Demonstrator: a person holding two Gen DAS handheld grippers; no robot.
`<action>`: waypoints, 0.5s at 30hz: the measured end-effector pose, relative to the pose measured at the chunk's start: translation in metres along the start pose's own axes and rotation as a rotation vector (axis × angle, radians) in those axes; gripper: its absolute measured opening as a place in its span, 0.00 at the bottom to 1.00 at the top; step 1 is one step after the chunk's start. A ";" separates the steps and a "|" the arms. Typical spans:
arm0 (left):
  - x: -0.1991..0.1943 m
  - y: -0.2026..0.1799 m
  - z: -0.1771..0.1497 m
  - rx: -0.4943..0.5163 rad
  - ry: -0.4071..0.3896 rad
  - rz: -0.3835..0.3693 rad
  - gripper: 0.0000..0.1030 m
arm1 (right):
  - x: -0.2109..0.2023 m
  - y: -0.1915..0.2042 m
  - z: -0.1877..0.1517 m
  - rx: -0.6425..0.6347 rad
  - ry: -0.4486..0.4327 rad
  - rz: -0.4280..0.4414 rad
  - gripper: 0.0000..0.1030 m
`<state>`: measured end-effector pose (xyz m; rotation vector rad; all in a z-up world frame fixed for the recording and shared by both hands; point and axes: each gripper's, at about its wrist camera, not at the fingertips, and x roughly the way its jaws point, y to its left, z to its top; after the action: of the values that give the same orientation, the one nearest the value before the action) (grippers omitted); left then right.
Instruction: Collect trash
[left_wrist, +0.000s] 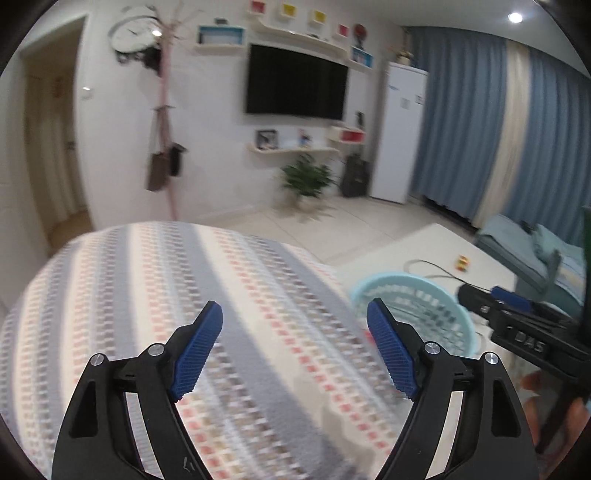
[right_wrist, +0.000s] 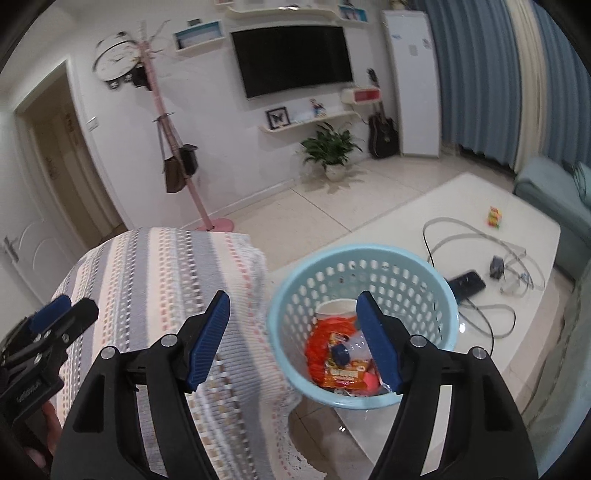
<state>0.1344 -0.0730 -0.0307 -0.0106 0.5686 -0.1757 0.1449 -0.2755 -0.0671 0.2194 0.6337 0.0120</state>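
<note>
A light blue perforated basket (right_wrist: 321, 266) stands on a white coffee table (right_wrist: 461, 192); it holds an orange snack wrapper (right_wrist: 325, 347), a paper cup (right_wrist: 334, 310) and a dark blue cap (right_wrist: 340, 355). My right gripper (right_wrist: 293, 341) is open and empty above the basket's near left rim. My left gripper (left_wrist: 295, 350) is open and empty above a striped cloth-covered seat (left_wrist: 147, 288). The basket (left_wrist: 413, 291) shows to its right in the left wrist view. The left gripper also shows at the left edge of the right wrist view (right_wrist: 44, 325).
On the coffee table lie cables (right_wrist: 480, 236), a black phone (right_wrist: 467, 282) and a small colourful toy (right_wrist: 494, 217). A pink coat stand (right_wrist: 177, 147), a potted plant (right_wrist: 332, 151), a guitar (right_wrist: 382, 133) and a teal sofa (right_wrist: 554, 199) stand around the tiled floor.
</note>
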 end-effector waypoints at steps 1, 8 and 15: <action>-0.003 0.005 -0.003 -0.003 -0.011 0.027 0.77 | -0.005 0.010 -0.002 -0.027 -0.024 -0.017 0.66; -0.008 0.022 -0.024 -0.001 -0.053 0.134 0.77 | -0.023 0.040 -0.019 -0.049 -0.124 -0.044 0.67; -0.004 0.035 -0.032 -0.034 -0.064 0.147 0.77 | -0.026 0.053 -0.032 -0.049 -0.168 -0.068 0.67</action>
<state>0.1197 -0.0366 -0.0575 -0.0077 0.5068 -0.0221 0.1084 -0.2199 -0.0660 0.1500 0.4723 -0.0556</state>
